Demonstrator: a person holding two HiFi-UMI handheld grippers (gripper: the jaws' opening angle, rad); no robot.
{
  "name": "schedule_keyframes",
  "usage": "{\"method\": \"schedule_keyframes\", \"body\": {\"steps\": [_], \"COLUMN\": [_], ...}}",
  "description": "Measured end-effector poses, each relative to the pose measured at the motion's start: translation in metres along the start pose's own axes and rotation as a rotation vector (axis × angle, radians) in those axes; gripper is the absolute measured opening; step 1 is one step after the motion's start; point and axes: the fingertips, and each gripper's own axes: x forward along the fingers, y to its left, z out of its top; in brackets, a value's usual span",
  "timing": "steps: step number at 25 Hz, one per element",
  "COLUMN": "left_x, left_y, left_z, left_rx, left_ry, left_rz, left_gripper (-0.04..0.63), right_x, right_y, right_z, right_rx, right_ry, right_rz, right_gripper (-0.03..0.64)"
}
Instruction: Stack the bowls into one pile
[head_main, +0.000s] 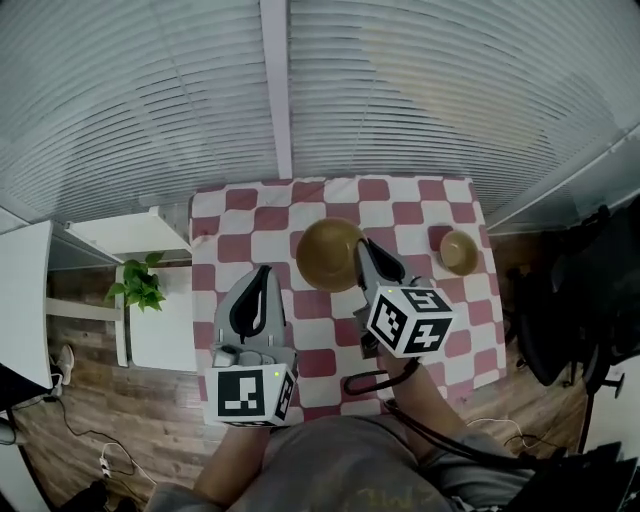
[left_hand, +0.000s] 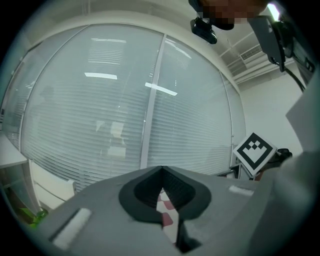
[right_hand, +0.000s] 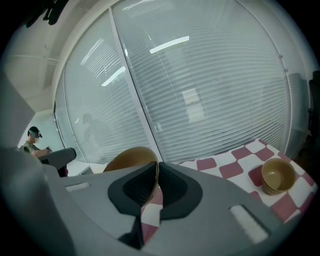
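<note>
Red-white checked tablecloth; blinds behind; large bowl in right gripper.

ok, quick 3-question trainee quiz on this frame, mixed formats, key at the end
1. True or false: the left gripper holds a bowl.
2. What is the right gripper clamped on? A) the rim of the large bowl; B) the small bowl; C) nothing.
3. Fill in: in the head view, the small bowl stands to the ___ of the large bowl.

Key: 1 false, its jaws are together with nothing between them; 2 A; 3 right.
</note>
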Motion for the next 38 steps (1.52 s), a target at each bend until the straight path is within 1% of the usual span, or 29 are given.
{"method": "schedule_keyframes", "body": {"steps": [10, 14, 18, 21, 24, 31, 35, 38], "left_x": [-0.033, -0.035, -0.028, -0.014, 0.007, 0.057, 0.084, 0.101], "left_y": [0.008, -0.003, -0.020, -0.045, -0.082, -0.180, -0.224, -0.247], "left_z": [0.006, 0.007, 0.004, 0.001, -0.003, -0.023, -0.035, -0.047], "left_rx": [0.014, 0.034, 0.061, 0.068, 0.072, 0.067, 0.065, 0.061], "left_ry": [-0.025, -0.018, -0.001, 0.012, 0.023, 0.057, 0.080, 0.103], "left_rz": [-0.006, -0.016, -0.012, -0.016, -0.053, -0.186, -0.233, -0.255], "left_gripper": [0.000, 0.000, 0.000, 0.000, 0.000, 0.000, 0.000, 0.000], "right_x": [-0.017, -0.022, -0.026, -0.035, -0.049, -0.089, -0.108, -0.116], "right_y": [0.034, 0.030, 0.012, -0.014, -0.053, -0.161, -0.220, -0.259], "right_z": [-0.013, -0.016, -0.020, -0.020, -0.014, -0.012, -0.011, -0.014], "right_rx": [-0.021, -0.010, 0.020, 0.042, 0.066, 0.110, 0.135, 0.148], "right_ry": [-0.008, -0.008, -0.009, -0.007, -0.016, -0.023, -0.022, -0.017], "right_rz": [0.021, 0.023, 0.034, 0.030, 0.005, -0.123, -0.193, -0.243], "right_gripper": [0.044, 0.044, 0.044, 0.044, 0.044, 0.044, 0.044, 0.044]}}
